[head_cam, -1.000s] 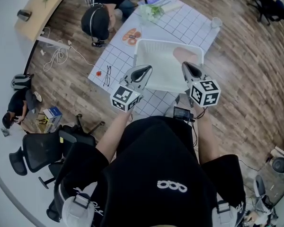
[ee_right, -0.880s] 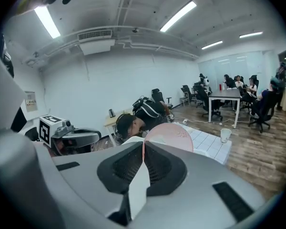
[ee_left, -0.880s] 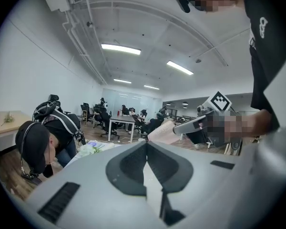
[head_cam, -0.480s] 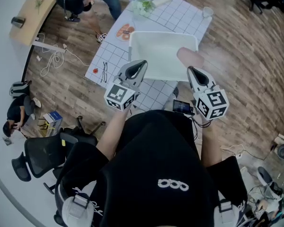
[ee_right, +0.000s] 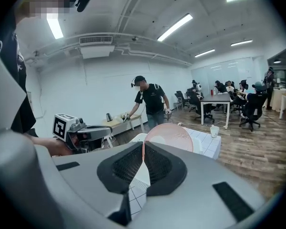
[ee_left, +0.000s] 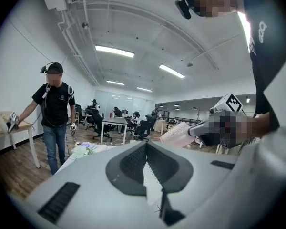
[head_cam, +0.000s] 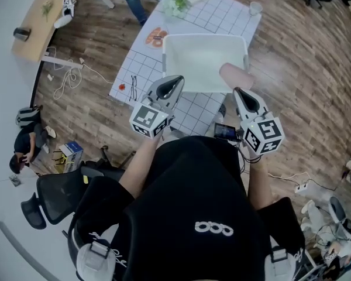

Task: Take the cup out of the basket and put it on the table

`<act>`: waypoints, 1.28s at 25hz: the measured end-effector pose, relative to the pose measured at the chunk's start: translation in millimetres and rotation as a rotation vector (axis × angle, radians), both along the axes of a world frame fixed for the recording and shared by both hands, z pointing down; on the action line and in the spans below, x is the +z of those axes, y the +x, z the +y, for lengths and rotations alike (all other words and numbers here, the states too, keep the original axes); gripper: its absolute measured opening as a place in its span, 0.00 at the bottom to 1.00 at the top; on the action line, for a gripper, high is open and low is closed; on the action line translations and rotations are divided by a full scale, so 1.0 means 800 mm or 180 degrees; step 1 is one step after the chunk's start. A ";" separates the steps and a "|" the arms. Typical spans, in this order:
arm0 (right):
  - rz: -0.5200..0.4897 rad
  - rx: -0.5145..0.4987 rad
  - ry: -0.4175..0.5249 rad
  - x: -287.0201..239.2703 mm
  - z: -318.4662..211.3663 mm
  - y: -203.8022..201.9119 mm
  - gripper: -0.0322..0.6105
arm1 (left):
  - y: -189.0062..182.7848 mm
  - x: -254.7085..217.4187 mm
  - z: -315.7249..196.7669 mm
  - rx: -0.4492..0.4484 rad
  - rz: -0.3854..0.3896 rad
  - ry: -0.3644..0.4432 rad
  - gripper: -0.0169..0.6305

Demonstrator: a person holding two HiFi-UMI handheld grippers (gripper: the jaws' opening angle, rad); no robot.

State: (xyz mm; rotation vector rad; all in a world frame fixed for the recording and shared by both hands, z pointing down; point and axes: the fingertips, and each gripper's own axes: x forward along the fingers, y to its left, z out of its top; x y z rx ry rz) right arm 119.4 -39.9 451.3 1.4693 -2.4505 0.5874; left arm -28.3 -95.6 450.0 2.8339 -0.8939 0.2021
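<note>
A pink cup (head_cam: 235, 75) hangs tilted over the near right corner of the white basket (head_cam: 193, 43), which stands on the grid-patterned table (head_cam: 222, 19). My right gripper (head_cam: 238, 91) is shut on the cup's rim. In the right gripper view the cup (ee_right: 169, 135) sits right at the closed tips of the right gripper (ee_right: 143, 143). My left gripper (head_cam: 174, 81) hovers at the basket's near left corner, shut and holding nothing. The left gripper view looks past that gripper's (ee_left: 146, 143) closed jaws and shows the cup (ee_left: 178, 133) to its right.
On the table beyond the basket lie a bunch of white flowers (head_cam: 176, 6), an orange item (head_cam: 157, 38) and a clear plastic cup (head_cam: 255, 7). A black wire object (head_cam: 133, 89) lies at the left edge. A person (ee_right: 150, 101) stands by a side table. Office chairs (head_cam: 55, 189) stand near left.
The right gripper has drawn the pink cup from inside the basket toward its near right corner. The person at the table's far end has walked off to the left.
</note>
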 end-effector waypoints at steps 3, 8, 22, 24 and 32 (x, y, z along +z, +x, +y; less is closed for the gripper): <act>-0.0039 0.0071 -0.0047 0.009 0.018 -0.012 0.10 | -0.014 0.005 0.011 0.0038 -0.0007 -0.0022 0.04; -0.0069 0.0133 -0.0101 0.020 0.048 -0.040 0.10 | -0.039 0.016 0.032 0.0121 -0.0024 -0.0049 0.04; 0.0072 0.0170 -0.0304 0.049 0.132 -0.096 0.10 | -0.083 0.056 0.109 0.0312 0.0001 -0.0235 0.04; 0.0086 0.0164 -0.0327 0.052 0.136 -0.100 0.10 | -0.085 0.058 0.116 0.0324 -0.0001 -0.0241 0.04; 0.0117 0.0095 -0.0366 0.059 0.137 -0.115 0.10 | -0.101 0.059 0.120 0.0261 0.0013 -0.0230 0.04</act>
